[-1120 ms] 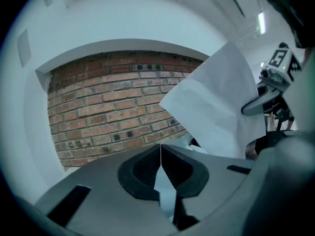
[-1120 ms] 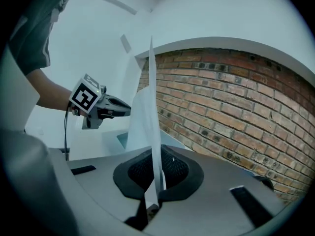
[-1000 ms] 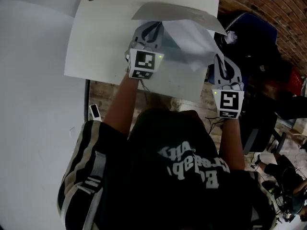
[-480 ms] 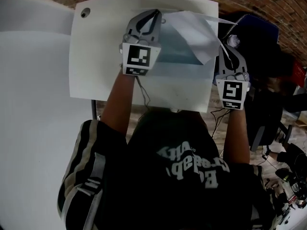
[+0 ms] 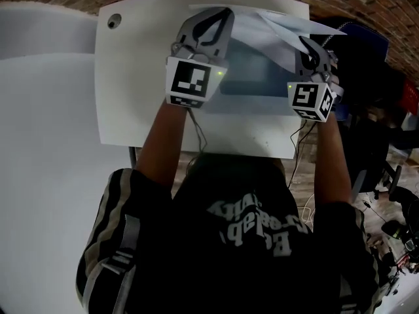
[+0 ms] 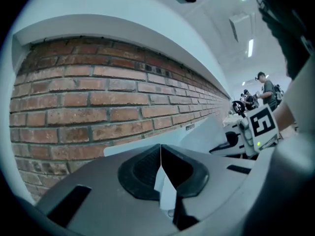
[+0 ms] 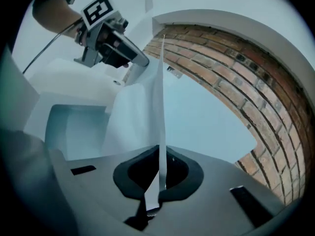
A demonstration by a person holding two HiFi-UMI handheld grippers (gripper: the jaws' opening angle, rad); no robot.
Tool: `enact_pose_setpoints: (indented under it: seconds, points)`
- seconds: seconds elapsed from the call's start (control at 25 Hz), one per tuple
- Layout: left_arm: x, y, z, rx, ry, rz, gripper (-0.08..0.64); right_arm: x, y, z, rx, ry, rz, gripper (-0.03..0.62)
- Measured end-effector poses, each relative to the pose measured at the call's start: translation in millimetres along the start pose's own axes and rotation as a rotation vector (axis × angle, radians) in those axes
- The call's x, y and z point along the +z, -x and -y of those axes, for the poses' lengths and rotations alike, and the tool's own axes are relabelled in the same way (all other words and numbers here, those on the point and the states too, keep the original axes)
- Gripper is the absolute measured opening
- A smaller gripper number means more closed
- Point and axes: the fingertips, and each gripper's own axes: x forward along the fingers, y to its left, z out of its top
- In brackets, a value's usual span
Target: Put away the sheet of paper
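Biggest of all, a white table right up against a red brick wall, with a small round hole near its far left corner. Next, a person in a black shirt with stripy sleeves, leaning over the near edge; white letters across the shirt, upside down and too bendy to read. On the table, a flat blue-green tray. Above the tray and the far side of the table, held up in the air, the sheet of paper, white and a bit floppy. Left gripper pinched tight on one edge of the paper, jaws together with only the sheet between. Right gripper clamped on the other side the same way, paper standing thin and straight out of its jaws. On each gripper, a cube with black and white squares, no words. On the wall, a tiny label, too small to read.
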Motion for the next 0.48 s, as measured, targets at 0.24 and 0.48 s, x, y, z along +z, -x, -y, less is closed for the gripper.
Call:
enact_pose_setpoints:
  seconds: [0.24,0.48]
  points:
    - [3.4,2.4,-8.1,-0.023,0.015,0.024,0.003,-9.1,-29.6,-12.6,-0.092,0.177,-0.048,-0.006]
    - [2.3,2.5,-10.1,-0.022,0.022,0.023,0.003,-15.6,-49.8,-29.4,-0.095,0.260,-0.066,-0.006]
